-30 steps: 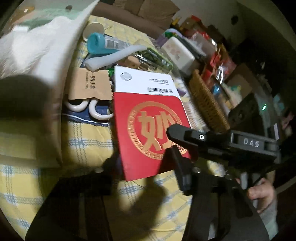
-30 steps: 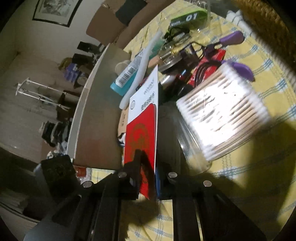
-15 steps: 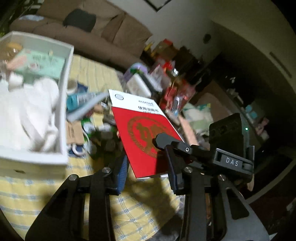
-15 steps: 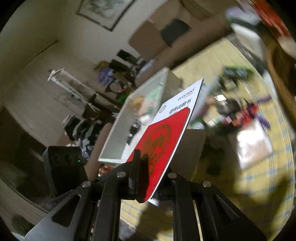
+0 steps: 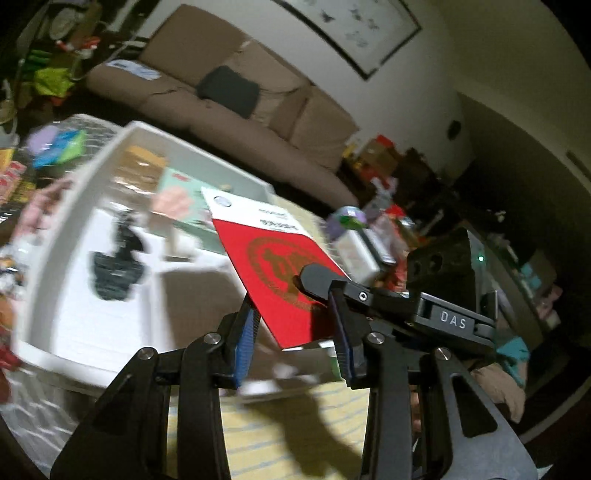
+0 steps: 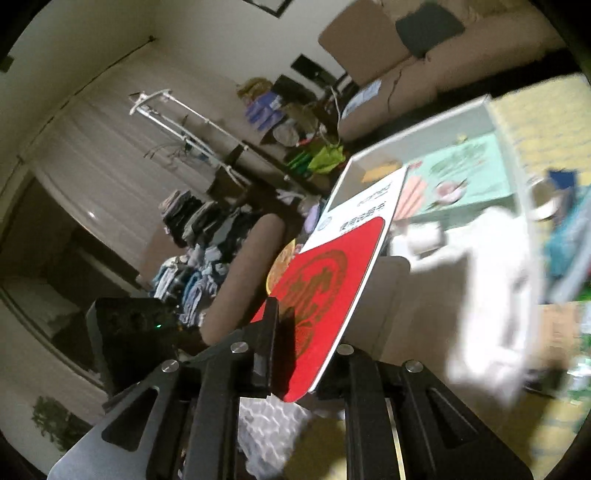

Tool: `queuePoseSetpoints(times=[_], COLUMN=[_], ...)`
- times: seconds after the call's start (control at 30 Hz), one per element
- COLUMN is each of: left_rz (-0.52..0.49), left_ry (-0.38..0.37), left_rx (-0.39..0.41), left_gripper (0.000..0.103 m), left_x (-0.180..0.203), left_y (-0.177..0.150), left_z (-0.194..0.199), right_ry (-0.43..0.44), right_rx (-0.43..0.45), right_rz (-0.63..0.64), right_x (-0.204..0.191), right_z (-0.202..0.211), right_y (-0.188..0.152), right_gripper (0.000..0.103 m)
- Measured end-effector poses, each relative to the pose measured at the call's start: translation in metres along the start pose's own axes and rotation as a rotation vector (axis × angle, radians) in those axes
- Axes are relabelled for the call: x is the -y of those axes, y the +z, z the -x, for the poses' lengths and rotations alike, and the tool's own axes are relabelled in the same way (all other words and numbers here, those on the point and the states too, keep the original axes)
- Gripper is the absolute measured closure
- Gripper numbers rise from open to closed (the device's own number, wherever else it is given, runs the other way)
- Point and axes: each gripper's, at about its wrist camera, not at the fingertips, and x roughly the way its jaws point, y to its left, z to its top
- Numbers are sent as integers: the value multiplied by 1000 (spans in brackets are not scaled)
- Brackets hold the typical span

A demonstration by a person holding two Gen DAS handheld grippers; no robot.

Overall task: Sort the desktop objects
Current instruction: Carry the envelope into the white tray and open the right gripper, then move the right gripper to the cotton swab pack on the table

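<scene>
Above the white rectangular tray (image 5: 55,236), the red-and-white card booklet (image 5: 280,269) runs from five toward eleven o'clock, white end leading, right gripper (image 6: 306,354) fingers clamped on its red end; left gripper (image 5: 291,343) fingers apart

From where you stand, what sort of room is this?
Most likely a lived-in living room: a brown sofa under a framed picture, a clothes rack, and a table with a yellow checked cloth.

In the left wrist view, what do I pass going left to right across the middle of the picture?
White tray → red and white booklet pinched by the right gripper → black camera block on that gripper → dark shelves of clutter at the far right.
</scene>
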Motion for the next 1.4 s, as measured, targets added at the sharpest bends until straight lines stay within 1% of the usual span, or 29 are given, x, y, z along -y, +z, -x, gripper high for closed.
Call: queuePoseSetpoints(times=[0.03,0.1,0.17,0.23,0.3,0.37,0.4,0.43,0.47,0.5,0.53,0.57,0.6,0.63,0.67,0.7,0.73,0.77,0.9,1.0,1.1,1.13,1.23,1.3,1.4], left_rz=[8,15,42,47,24,21,23,21,1,-25,-35,-37,-38,-43,-47,-51,-54,-51,-66,-83,-138,-173,-242,-292,-342], left_ry=[12,27,3,-24,-48,-56,-46,-16,22,44,64,79,93,110,128,143,152,151,158,147,133,128,113,84,60], left_rx=[-16,-39,-62,-88,-117,-157,-181,-210,-218,-218,-215,-206,-196,-184,-172,-160,-150,-148,-163,-174,-188,-197,-218,-235,-261], left_gripper=[69,69,69,69,69,69,68,68,66,63,60,54,49,47,44,41,40,40,40,40,40,40,35,35,35], left_x=[-14,-30,-42,-45,-37,-31,-29,-27,-24,-19,-16,-14,-12,-11,-8,-7,-6,-5,7,26,53,67,100,126,155], left_y=[4,5,2,-1,-8,-14,-18,-23,-25,-26,-27,-28,-28,-28,-29,-30,-31,-30,-34,-41,-54,-61,-80,-97,-119], left_z=[-2,-9,-16,-28,-46,-65,-75,-85,-89,-89,-85,-80,-75,-68,-61,-53,-47,-43,-38,-37,-39,-41,-48,-58,-76], right_ry=[4,-19,-43,-71,-113,-153,-187,-222,-259,-265,-259,-274,-307,-320,-336,-370,-380,-384,-384,-382,-405,-422,-535,-638,-654], right_rx=[-7,-21,-20,-19,-11,-5,-16,-34,-64,-82,-77,-74,-70,-68,-67,-71,-78,-84,-45,-11,25,36,83,112,118], right_rz=[-10,-14,-21,-35,-34,-40,-58,-79,-108,-126,-115,-105,-78,-47,-12,23,34,40,27,-1,-10,-13,-13,-19,-70], right_x=[2,6,11,20,29,40,50,58,69,77,75,72,65,58,51,45,43,40,43,45,50,52,68,84,108], right_z=[-14,-39,-48,-45,-32,-16,-10,-7,-5,-1,7,13,21,28,36,45,49,55,90,117,150,162,202,229,249], right_y=[0,1,0,0,-2,-5,-6,-7,-8,-10,-10,-10,-10,-11,-12,-15,-17,-21,-33,-39,-45,-47,-53,-60,-70], right_gripper=[89,89,89,89,89,88,84,81,78,86,85,75,60,55,52,52,52,52,52,52,52,52,52,50,50])
